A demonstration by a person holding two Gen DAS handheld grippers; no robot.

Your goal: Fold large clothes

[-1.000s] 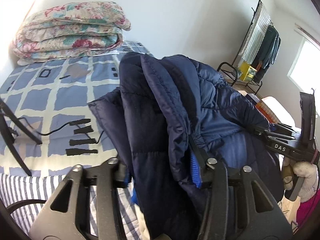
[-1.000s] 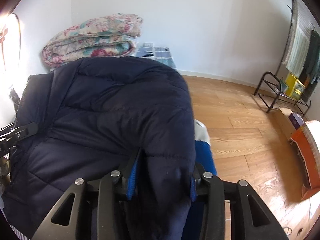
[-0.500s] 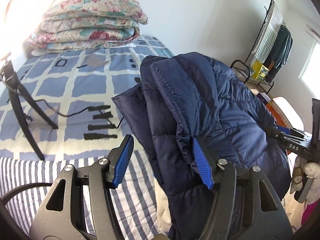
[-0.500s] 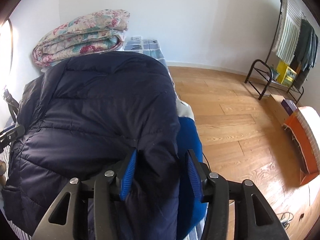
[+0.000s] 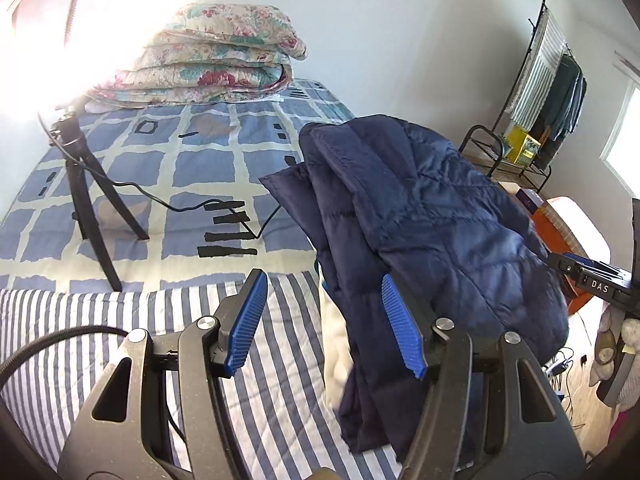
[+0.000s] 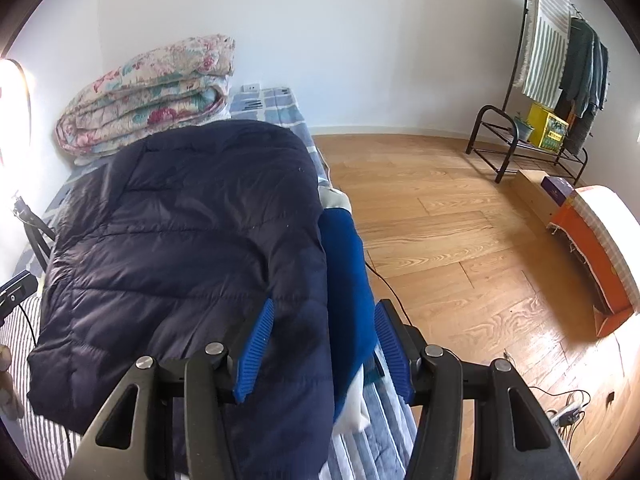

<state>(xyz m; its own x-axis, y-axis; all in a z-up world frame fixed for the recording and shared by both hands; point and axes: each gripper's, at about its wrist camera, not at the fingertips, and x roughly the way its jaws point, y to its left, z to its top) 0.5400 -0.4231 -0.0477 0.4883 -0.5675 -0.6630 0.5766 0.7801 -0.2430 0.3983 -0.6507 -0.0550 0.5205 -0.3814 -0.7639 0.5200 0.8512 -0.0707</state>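
Observation:
A navy quilted jacket (image 5: 432, 216) (image 6: 192, 240) lies folded over near the bed's right edge. In the left wrist view my left gripper (image 5: 324, 320) stands open over the striped sheet (image 5: 80, 312) with nothing between its blue pads. The jacket hangs just right of its right finger. In the right wrist view the jaws of my right gripper (image 6: 324, 344) are opening. The jacket's near edge and a bright blue garment (image 6: 348, 280) lie between them, and the pads do not press on either.
A folded floral quilt (image 5: 216, 64) (image 6: 152, 92) sits at the head of the bed. A small black tripod (image 5: 84, 192) with a cable stands on the checked cover (image 5: 208, 160). To the right are wooden floor (image 6: 440, 220), a clothes rack (image 6: 560, 80) and an orange box (image 6: 592, 260).
Both grippers were shut on the jacket's edge a second ago. They have opened, let it go and drawn back. The jacket has settled lower onto the bed.

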